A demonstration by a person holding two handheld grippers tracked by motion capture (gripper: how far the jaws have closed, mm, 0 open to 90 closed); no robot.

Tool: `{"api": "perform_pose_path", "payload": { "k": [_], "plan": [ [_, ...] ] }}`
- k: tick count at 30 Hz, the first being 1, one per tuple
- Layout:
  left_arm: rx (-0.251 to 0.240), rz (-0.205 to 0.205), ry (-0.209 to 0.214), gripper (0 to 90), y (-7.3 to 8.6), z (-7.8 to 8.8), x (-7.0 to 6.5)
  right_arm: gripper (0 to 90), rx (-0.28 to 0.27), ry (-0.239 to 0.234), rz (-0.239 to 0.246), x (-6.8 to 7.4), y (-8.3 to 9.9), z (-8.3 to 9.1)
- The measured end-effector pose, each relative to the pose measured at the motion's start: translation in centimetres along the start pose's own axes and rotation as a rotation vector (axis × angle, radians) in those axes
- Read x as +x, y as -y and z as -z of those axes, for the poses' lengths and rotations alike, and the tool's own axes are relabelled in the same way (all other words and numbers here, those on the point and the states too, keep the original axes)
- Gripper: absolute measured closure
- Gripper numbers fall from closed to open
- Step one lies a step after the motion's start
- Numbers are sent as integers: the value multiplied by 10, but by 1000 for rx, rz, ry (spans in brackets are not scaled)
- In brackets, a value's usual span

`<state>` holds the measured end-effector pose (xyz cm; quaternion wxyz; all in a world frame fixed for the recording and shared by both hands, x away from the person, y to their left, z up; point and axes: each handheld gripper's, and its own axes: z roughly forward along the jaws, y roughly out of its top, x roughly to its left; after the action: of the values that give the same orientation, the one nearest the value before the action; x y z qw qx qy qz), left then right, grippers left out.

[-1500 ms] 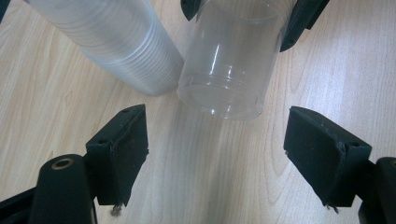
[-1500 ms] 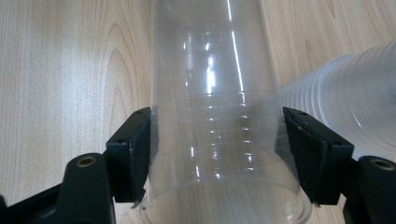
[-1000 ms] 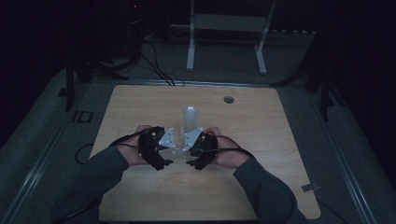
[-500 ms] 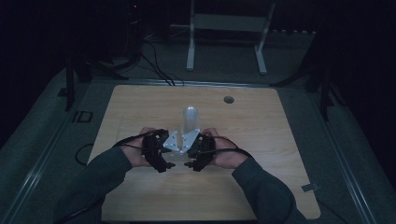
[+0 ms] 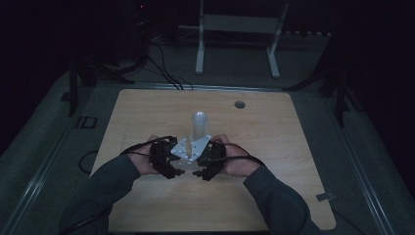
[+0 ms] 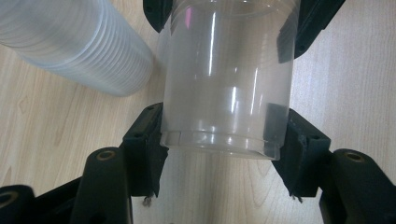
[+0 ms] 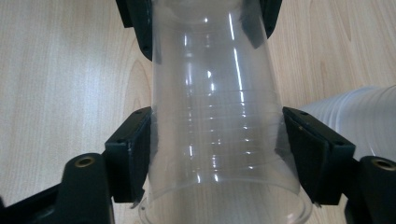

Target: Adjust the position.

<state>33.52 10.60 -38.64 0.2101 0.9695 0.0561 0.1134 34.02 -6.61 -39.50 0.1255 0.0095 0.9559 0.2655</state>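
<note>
The left claw [image 6: 219, 154] has just been closing and now grasps the base end of a clear plastic cup [image 6: 229, 79], its pads pressed on both sides. The right claw [image 7: 219, 154] has just been opening a little, but its pads are touching the same cup [image 7: 219, 140] near the rim, so it seems to hold it too. The cup lies level between the two claws, above the table [image 5: 147, 112], just beside the stack of cups [image 5: 198, 126]. I judge that one cup is already separated from the stack. What is left is to give it over to one claw and place it somewhere.
</note>
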Motion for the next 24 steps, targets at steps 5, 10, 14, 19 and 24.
{"api": "perform_pose_path", "payload": {
  "k": [5, 10, 14, 19, 24],
  "plan": [
    [-14, 28, -3, 412, 2, -3, -1, 184, 19, -8, 52, -4, 2, 2],
    [-24, 43, -7, 413, 6, -4, 1, 148, -16, 3, 39, -3, 2, 10],
    [-25, 56, -6, 413, 10, -7, 3, 148, -44, 21, 31, -6, 3, 17],
    [-42, 78, -15, 414, 16, -7, 5, 151, -93, 39, -4, -9, 8, 28],
    [-72, 114, -30, 414, 22, -6, 7, 157, -119, 50, -25, -10, 13, 33]
  ]
}}
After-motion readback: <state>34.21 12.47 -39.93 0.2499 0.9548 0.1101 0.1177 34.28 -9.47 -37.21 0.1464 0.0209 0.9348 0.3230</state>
